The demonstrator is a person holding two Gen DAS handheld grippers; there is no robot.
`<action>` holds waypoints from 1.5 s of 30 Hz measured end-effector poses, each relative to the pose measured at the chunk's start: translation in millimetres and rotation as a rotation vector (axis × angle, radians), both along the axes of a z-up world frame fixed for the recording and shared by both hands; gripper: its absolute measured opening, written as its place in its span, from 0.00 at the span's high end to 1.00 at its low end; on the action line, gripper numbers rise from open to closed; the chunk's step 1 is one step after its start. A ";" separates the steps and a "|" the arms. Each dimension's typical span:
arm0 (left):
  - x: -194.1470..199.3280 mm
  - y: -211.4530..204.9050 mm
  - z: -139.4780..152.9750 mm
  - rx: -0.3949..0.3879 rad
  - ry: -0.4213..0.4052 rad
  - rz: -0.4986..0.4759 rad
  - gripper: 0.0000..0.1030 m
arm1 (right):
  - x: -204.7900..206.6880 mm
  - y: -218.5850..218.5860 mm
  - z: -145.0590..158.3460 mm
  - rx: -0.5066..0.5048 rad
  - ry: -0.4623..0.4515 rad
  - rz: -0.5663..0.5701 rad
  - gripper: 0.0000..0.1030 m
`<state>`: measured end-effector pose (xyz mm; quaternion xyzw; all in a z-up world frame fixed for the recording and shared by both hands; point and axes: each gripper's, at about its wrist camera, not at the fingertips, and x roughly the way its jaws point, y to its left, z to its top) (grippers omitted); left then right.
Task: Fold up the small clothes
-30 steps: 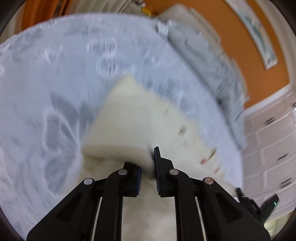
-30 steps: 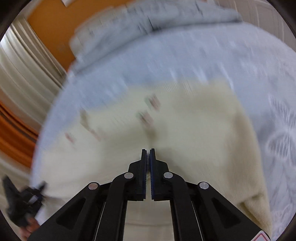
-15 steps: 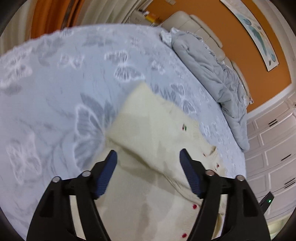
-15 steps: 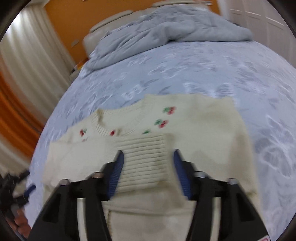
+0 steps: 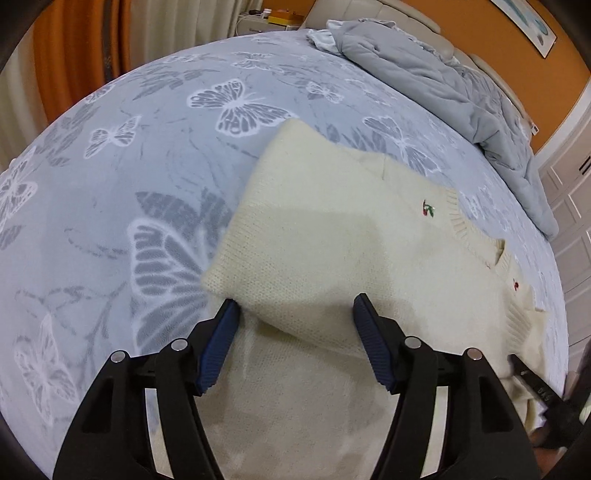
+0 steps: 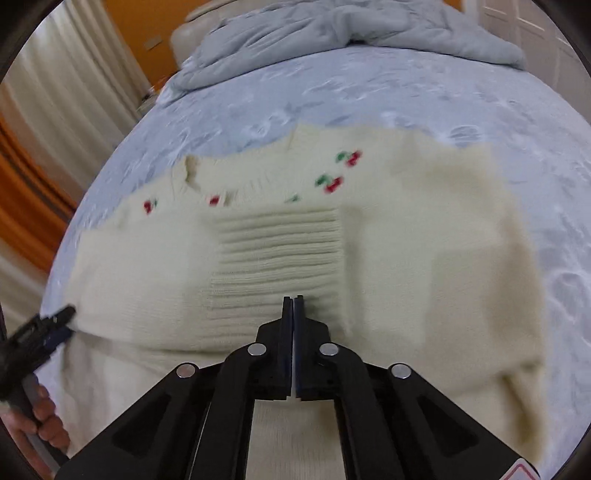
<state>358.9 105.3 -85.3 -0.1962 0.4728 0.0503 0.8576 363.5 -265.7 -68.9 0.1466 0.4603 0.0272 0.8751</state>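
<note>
A small cream knit sweater (image 6: 424,236) with red cherry motifs lies flat on the bed, both sleeves folded in over its body. It also shows in the left wrist view (image 5: 332,229). My left gripper (image 5: 295,317) is open, its jaws wide apart over the folded edge of one sleeve, holding nothing. My right gripper (image 6: 293,306) is shut and empty, hovering over the ribbed cuff (image 6: 277,251) that lies on the sweater's middle. The left gripper also shows at the left edge of the right wrist view (image 6: 44,328).
The blue bedsheet (image 5: 147,155) with white butterfly print covers the bed. A bunched grey duvet (image 6: 332,33) lies at the head of the bed. Orange curtains (image 5: 77,48), an orange wall and white cupboards surround the bed.
My left gripper let go of the sleeve fold and opened wide. My right gripper opened, dropping the ribbed cuff on the sweater, then shut again empty. Both pulled back a little.
</note>
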 end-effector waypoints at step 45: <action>-193.9 -4.1 40.1 0.264 0.133 -0.177 0.07 | -285.5 -63.2 -14.3 -0.180 0.190 -0.184 0.28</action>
